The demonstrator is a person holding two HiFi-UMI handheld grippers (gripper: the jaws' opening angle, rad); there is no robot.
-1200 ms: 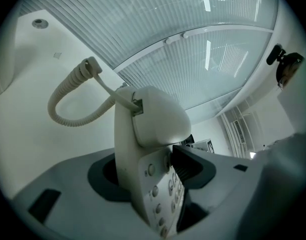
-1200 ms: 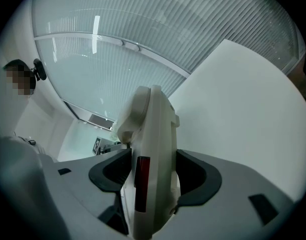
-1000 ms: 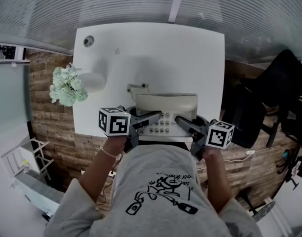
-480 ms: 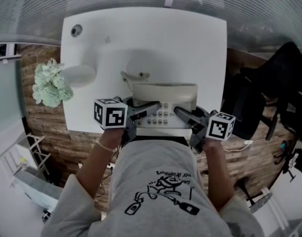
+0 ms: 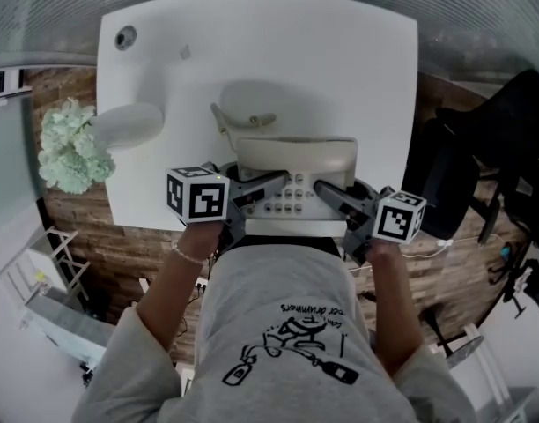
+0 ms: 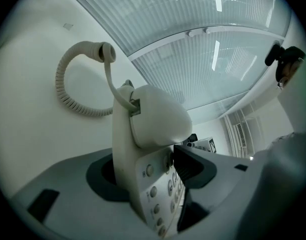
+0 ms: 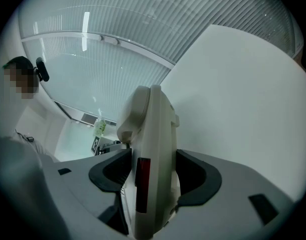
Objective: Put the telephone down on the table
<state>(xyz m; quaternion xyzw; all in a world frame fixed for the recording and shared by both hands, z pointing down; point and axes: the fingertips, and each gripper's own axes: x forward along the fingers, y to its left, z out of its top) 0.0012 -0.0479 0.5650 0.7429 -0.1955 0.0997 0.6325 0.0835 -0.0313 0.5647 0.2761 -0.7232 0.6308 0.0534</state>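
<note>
The left tool (image 6: 158, 171) is closed partway on the keypad end of the phone (image 5: 294, 173), its pads pressing the body from both sides. The right tool (image 7: 150, 176) clamps the opposite end the same way, so the phone hangs roughly level between them over the near edge of the counter (image 5: 340, 77). Its shadow on the white top suggests it is not yet resting there. To set it down well, both ends should sink together so the handset stays in its cradle. The base should land a little further in from the edge, clear of the coiled cord (image 6: 68, 91) lying just behind it. Neither tool should loosen until the base sits flat, and then both should open at once. No brand shows on the phone, and the key markings are too small to read. A red patch on its right side carries no legible text, and the cubes on the tools bear only black-and-white squares.
</note>
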